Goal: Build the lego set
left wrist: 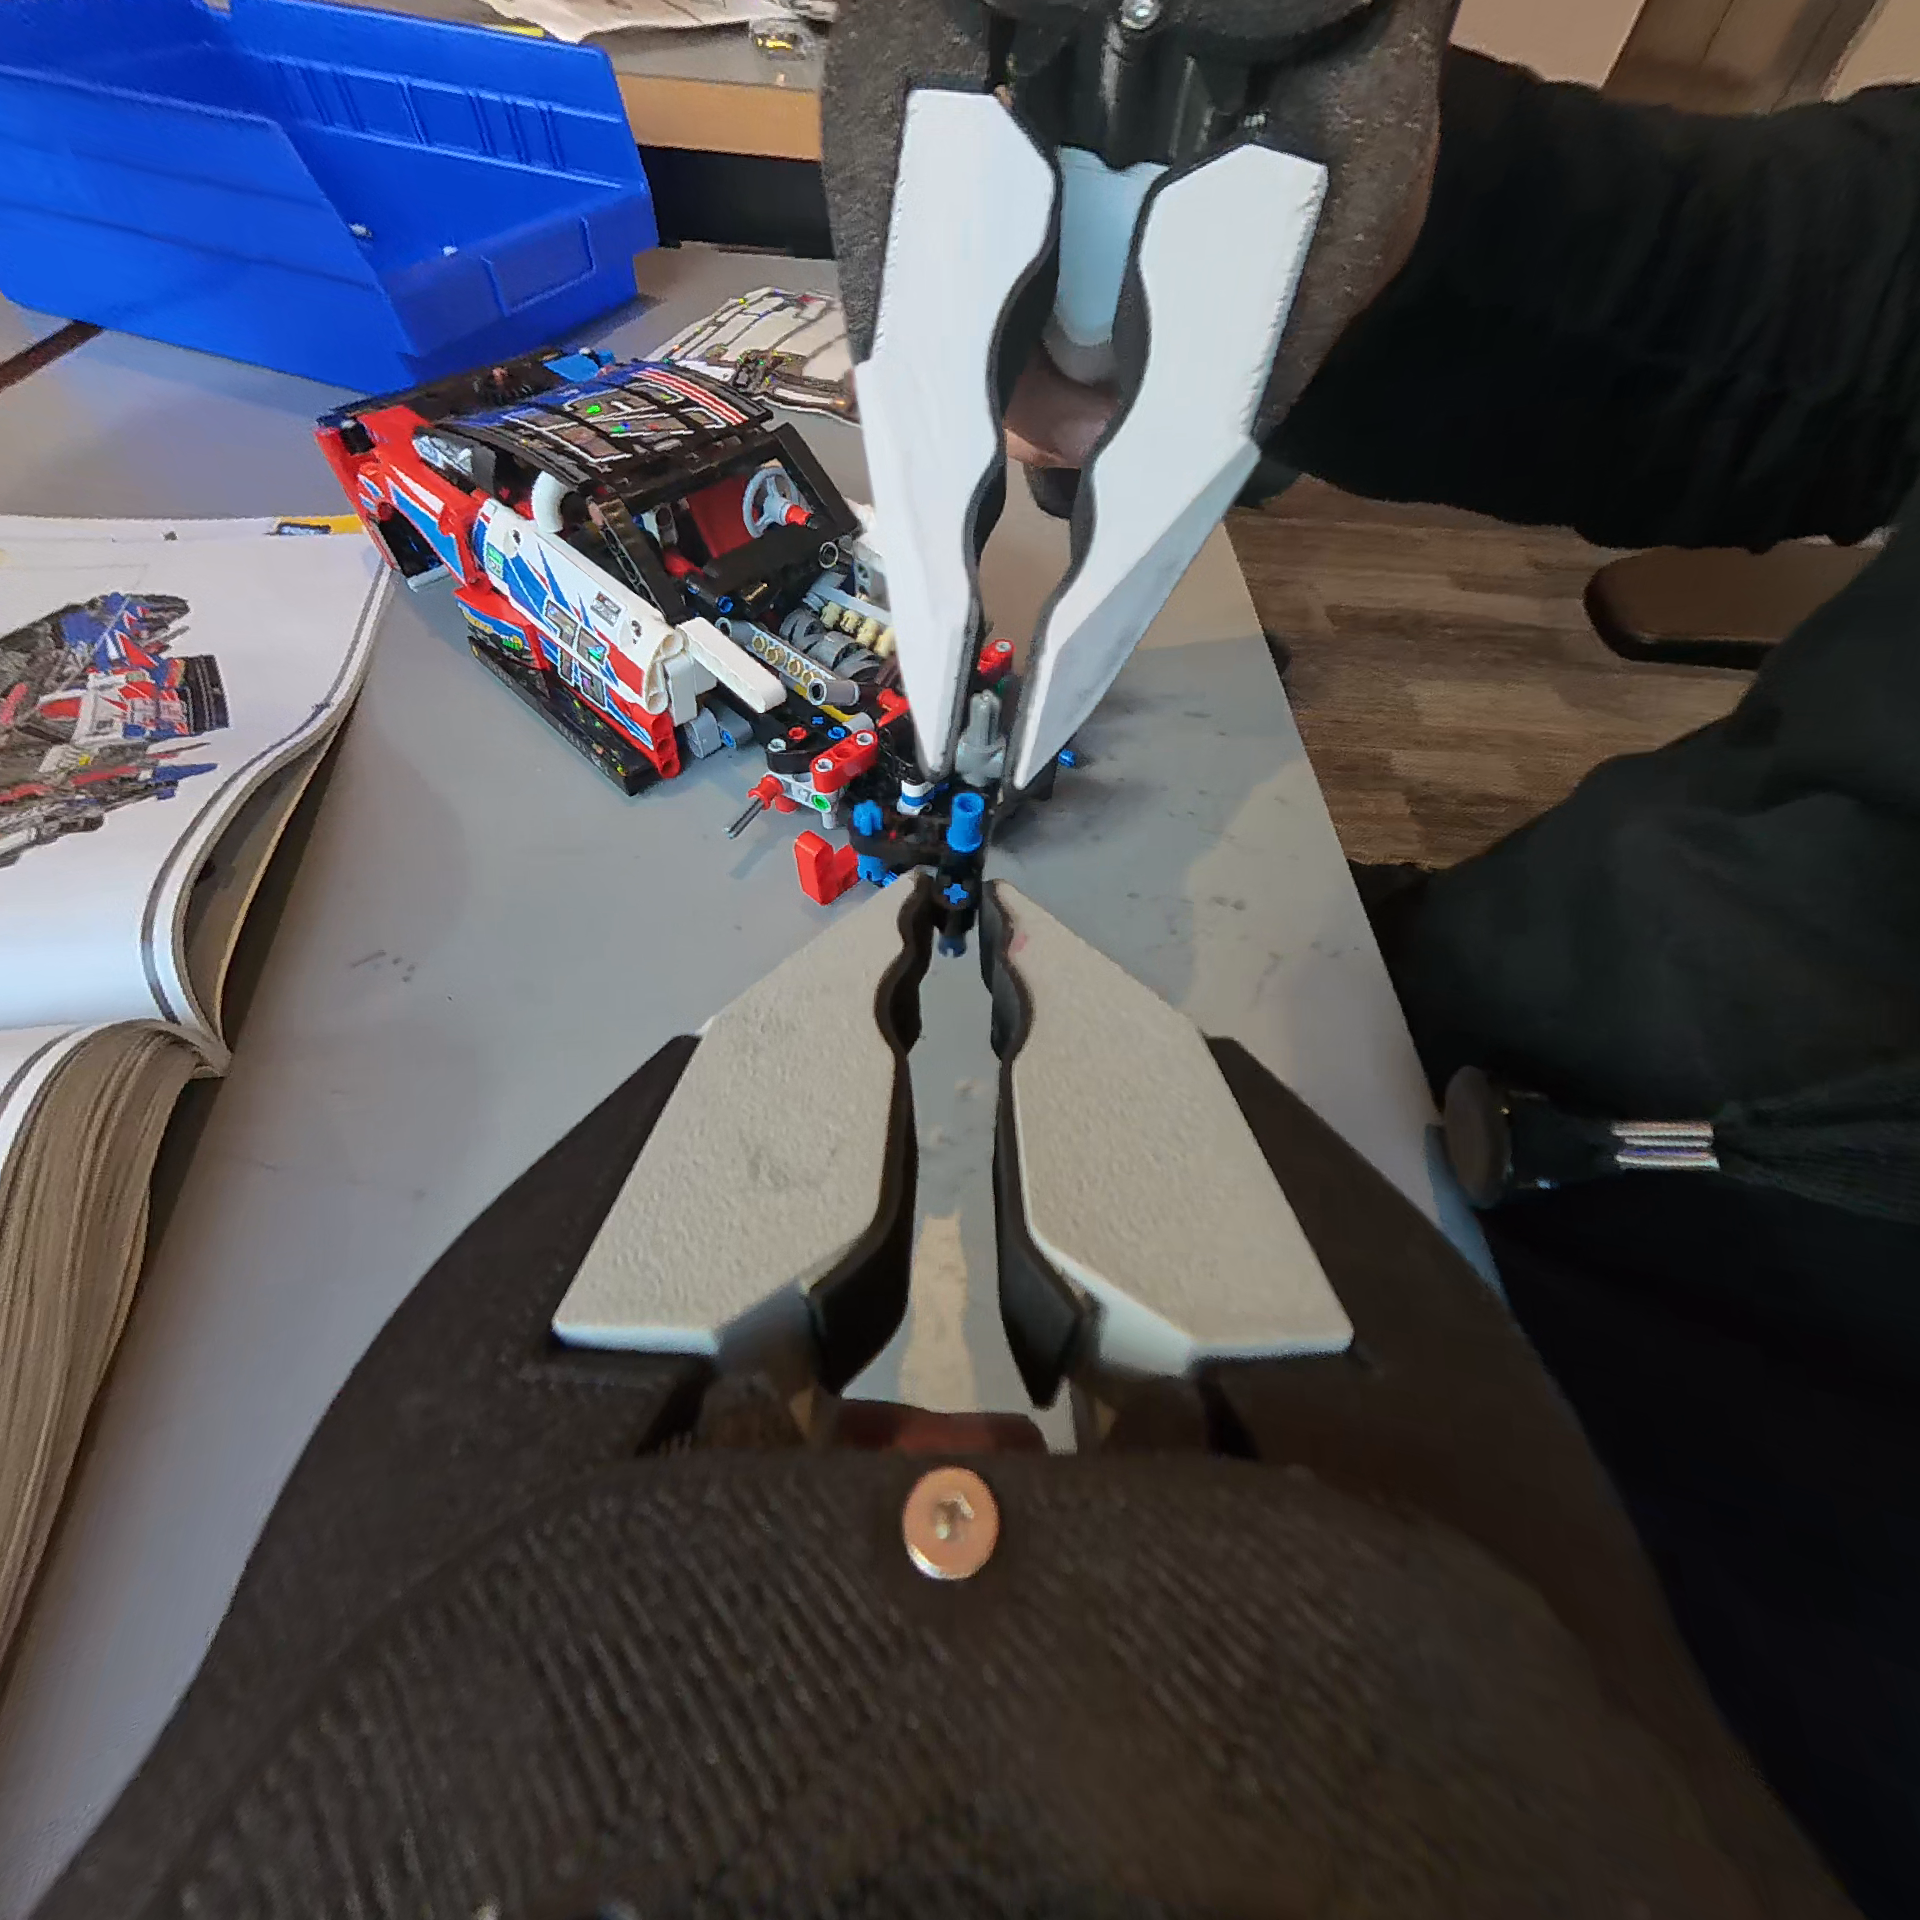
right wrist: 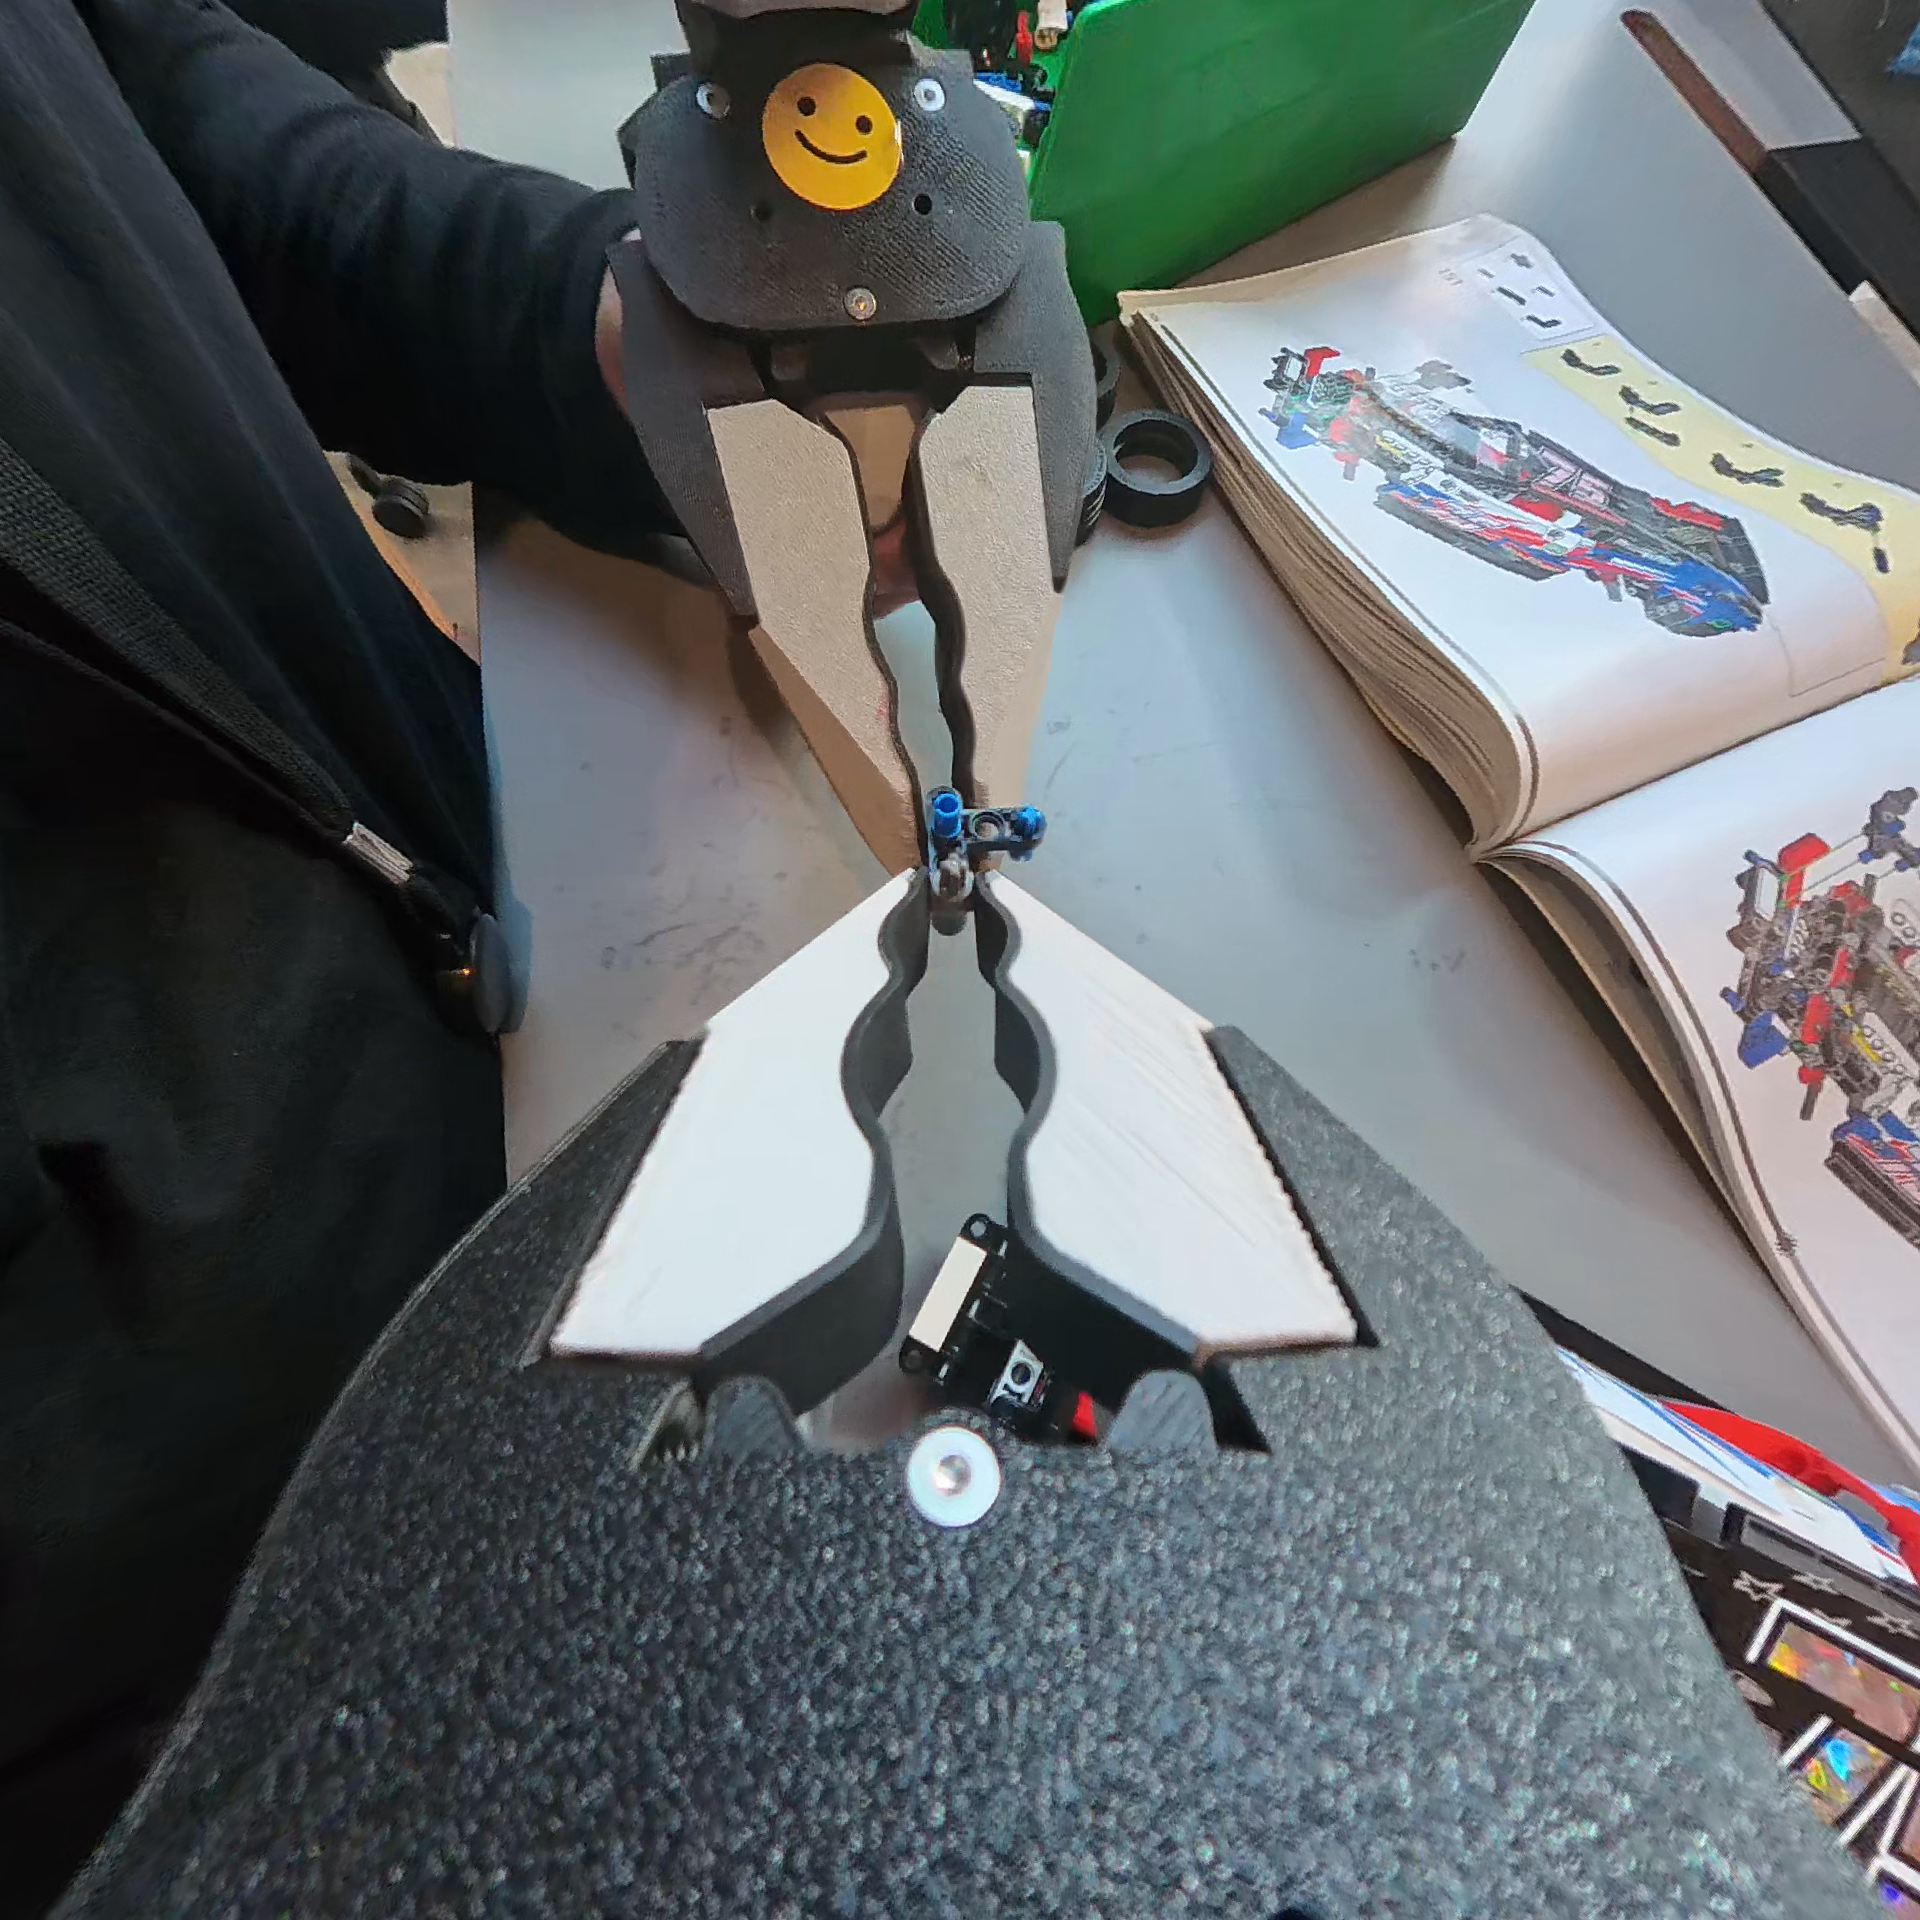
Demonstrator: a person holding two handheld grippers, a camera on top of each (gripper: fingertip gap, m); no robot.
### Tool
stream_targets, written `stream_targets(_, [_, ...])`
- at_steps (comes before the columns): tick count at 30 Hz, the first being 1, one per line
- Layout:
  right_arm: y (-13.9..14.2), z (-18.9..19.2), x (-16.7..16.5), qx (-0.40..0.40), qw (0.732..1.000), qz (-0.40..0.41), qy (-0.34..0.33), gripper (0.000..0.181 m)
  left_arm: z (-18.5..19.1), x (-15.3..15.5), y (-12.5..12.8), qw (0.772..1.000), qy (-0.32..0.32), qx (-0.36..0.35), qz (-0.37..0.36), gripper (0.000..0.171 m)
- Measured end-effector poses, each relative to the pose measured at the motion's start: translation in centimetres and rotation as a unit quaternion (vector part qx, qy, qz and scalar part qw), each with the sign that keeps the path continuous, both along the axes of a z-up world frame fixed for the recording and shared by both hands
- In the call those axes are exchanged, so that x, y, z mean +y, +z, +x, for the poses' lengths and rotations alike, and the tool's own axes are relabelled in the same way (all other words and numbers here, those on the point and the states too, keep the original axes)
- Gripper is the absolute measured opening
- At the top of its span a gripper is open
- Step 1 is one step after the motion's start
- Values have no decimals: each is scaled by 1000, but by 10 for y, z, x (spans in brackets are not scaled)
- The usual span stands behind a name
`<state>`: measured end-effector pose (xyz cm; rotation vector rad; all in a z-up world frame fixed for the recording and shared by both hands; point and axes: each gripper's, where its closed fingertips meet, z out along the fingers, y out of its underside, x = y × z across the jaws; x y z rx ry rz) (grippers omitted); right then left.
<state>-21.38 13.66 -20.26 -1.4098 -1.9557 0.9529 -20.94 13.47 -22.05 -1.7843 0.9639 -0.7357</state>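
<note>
My left gripper (left wrist: pixel 951 902) is shut on a small black beam with blue pins (left wrist: pixel 966 821), held above the grey table (left wrist: pixel 520 1039). My right gripper (left wrist: pixel 971 774) comes in from the far side, tip to tip with the left, and is shut on a small grey connector (left wrist: pixel 982 727). In the right wrist view my right gripper (right wrist: pixel 951 888) pinches the grey connector (right wrist: pixel 951 896) against the black beam (right wrist: pixel 987 826), which the left gripper (right wrist: pixel 951 821) holds. The partly built red, white and blue car (left wrist: pixel 582 582) stands just behind the grippers; it also shows in the right wrist view (right wrist: pixel 1818 1621).
An open instruction book (left wrist: pixel 156 779) lies at the left and also shows in the right wrist view (right wrist: pixel 1558 499). A blue bin (left wrist: pixel 312 187) and a sticker sheet (left wrist: pixel 758 343) are behind the car. Black tyres (right wrist: pixel 1153 468) and a green bin (right wrist: pixel 1247 135) are nearby. The table edge (left wrist: pixel 1309 748) runs along the right.
</note>
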Motion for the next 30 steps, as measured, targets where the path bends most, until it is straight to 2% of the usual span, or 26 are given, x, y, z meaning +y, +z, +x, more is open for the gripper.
stream_targets(9, [3, 4, 5, 11, 999, -24, -34, 7, -3, 4, 5, 1000, 17, -6, 7, 18])
stream_targets(17, [17, 9, 17, 36, 994, -70, -78, 7, -5, 5, 3, 1000, 24, -5, 0, 17])
stream_targets(24, [26, 21, 27, 54, 989, -66, -118, 7, -3, 4, -4, 1000, 19, 6, -12, 17])
stream_targets(30, [11, 29, 33, 28, 991, -15, -132, 7, 0, 3, -8, 1000, 15, 14, -15, 16])
